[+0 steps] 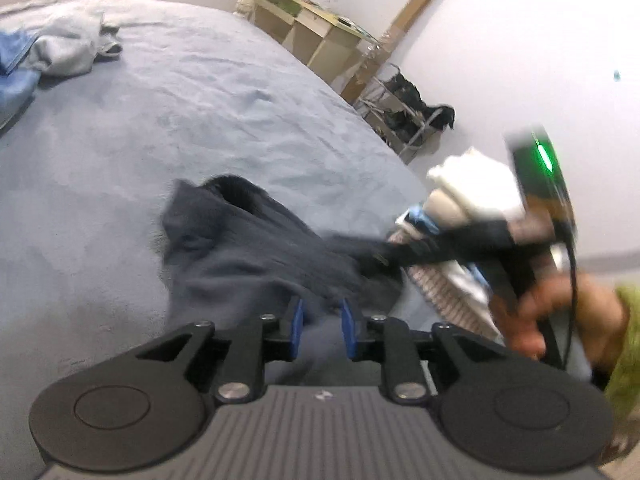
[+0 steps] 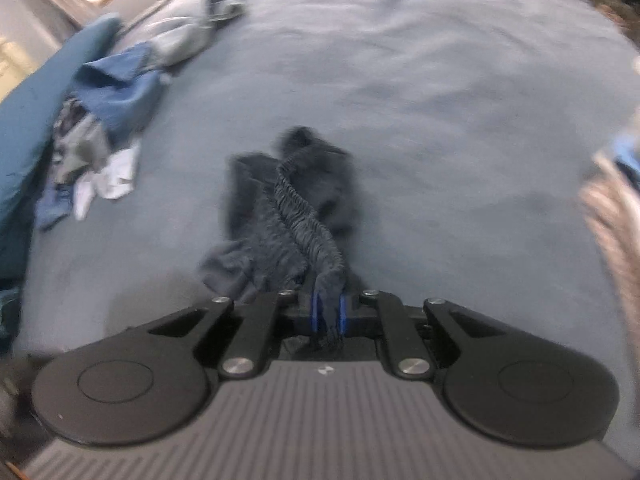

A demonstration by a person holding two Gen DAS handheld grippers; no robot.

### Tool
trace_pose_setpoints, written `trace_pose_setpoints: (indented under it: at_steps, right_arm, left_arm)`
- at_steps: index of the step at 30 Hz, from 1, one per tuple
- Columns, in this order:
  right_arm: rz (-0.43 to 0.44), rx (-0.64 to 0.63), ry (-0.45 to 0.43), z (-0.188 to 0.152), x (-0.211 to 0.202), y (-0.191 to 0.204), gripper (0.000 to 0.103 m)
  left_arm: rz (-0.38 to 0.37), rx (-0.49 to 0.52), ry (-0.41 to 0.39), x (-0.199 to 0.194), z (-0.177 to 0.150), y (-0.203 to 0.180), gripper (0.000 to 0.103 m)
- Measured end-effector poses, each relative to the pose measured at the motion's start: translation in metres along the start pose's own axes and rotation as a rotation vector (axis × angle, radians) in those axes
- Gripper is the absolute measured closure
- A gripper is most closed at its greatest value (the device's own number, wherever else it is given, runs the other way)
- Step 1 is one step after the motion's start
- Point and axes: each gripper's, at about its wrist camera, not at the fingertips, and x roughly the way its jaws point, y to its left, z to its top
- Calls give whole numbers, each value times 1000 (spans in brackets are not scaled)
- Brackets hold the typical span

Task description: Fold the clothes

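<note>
— So, what is the right gripper (image 2: 327,312) doing?

— Its blue pads (image 2: 315,312) are pinched together on the gathered, elastic edge of the dark garment (image 2: 288,208). A tuft of the cloth pokes out behind the pads, and the rest trails forward from them onto the bed (image 2: 440,100).

— And the left gripper (image 1: 322,330)?

— Its blue fingers (image 1: 297,330) stand apart with a gap between them. The near hem of the dark garment (image 1: 256,248) lies just at the fingertips, but whether they touch the cloth I cannot tell; nothing is clamped between them.

— Where is the garment against the bed?

— On the near part of the bed (image 1: 160,120), crumpled, with one end pulled out to the right side, up toward the right gripper (image 1: 404,258), which a bare hand (image 1: 560,316) holds. That part is blurred.

— Anything else on the bed?

— At its far left corner, a heap of other clothes (image 2: 112,112), blue, grey and white. A folded stack (image 1: 448,272) lies at the bed's right edge, behind the gripped end. Past the bed, against the wall, stands a shelf unit (image 1: 316,32).
</note>
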Motion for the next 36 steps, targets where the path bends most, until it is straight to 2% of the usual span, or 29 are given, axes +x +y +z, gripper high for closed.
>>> trace_pose_setpoints:
  at_steps: [5,9,12,15,19,22,23,24,26,27,29,31,35,36]
  right_arm:
    - [-115,53,18,-32,-32,-41,96]
    - [-167,112,35,-51,-41,-73,96]
    - [-171,147,37,-59,-39,-89,96]
    - [-166,150,45,-63,-34,-98,96]
    - [-155,154,53,-66,-29,-106,96]
    - [-129,183,57,-65,-29,-114,96]
    - [-121,194,56,-65,-29,-117,96]
    - [-114,206,53,-65,-29,-119,96]
    - [-102,228,45,-66,-29,-122,95]
    - [-96,237,41,-67,-30,-123,95]
    - [-85,252,34,-68,-31,-125,95]
    - [-72,271,26,-70,-32,-128,95]
    - [-42,291,23,-73,-33,-131,95]
    - [-42,282,20,-73,-33,-131,95]
  left_arm:
    - [63,25,30,19,26,11,67]
    - [102,84,78,66,50,23,55]
    - [111,123,135,111,70,21,53]
    - [33,98,180,145,91,21,45]
    - [-22,56,254,187,119,19,44]
    - [-59,91,337,215,133,1,41]
    - [-69,107,372,225,136,-6,35]
    - [-71,133,420,237,137,-14,33]
    - [-23,240,538,263,129,-30,35]
    - [20,314,579,273,122,-38,39]
    - [126,441,627,287,107,-49,47]
    - [209,503,658,297,97,-52,49]
    - [286,348,638,299,100,-34,66]
    - [299,301,618,295,102,-31,74]
